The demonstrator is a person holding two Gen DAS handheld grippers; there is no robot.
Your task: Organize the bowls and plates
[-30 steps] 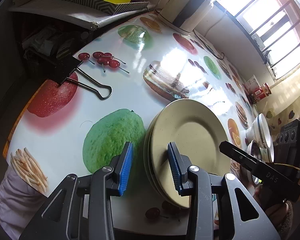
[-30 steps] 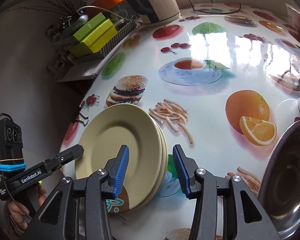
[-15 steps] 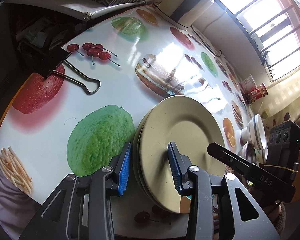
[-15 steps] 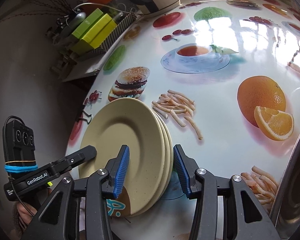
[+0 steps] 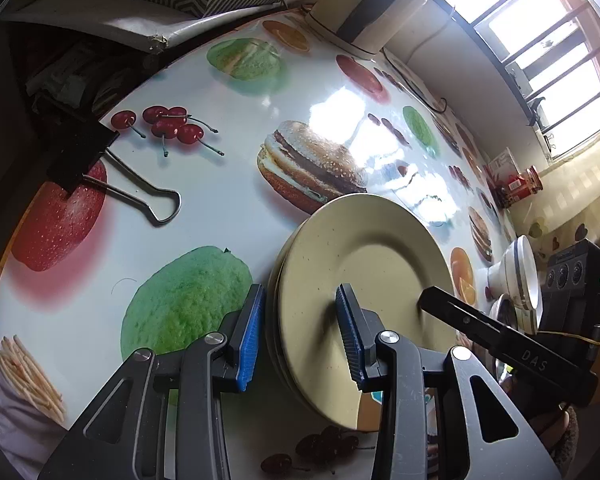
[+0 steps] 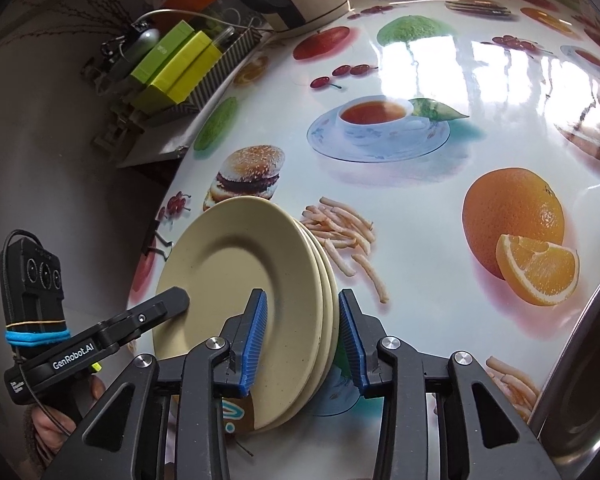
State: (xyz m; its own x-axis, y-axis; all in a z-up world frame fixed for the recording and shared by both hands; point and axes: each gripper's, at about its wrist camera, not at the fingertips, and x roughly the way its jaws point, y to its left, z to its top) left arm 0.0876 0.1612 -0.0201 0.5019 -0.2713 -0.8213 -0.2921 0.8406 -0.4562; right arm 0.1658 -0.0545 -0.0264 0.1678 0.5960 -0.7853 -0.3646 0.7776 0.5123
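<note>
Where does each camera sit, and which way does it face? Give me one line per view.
Left wrist: on the left hand-held gripper, looking down at the stack of plates between its fingers; the right hand-held gripper shows at right.
Right wrist: on the right hand-held gripper, jaws closing with the same stack between them; the left hand-held gripper and its hand show at left.
Shared: plates, printed table.

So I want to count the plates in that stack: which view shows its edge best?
The right wrist view: the stack turns its rims toward the camera, layered between the right gripper fingers, whose jaws are closing. The left wrist view shows mostly the top plate's face, rims bunched at its left edge.
</note>
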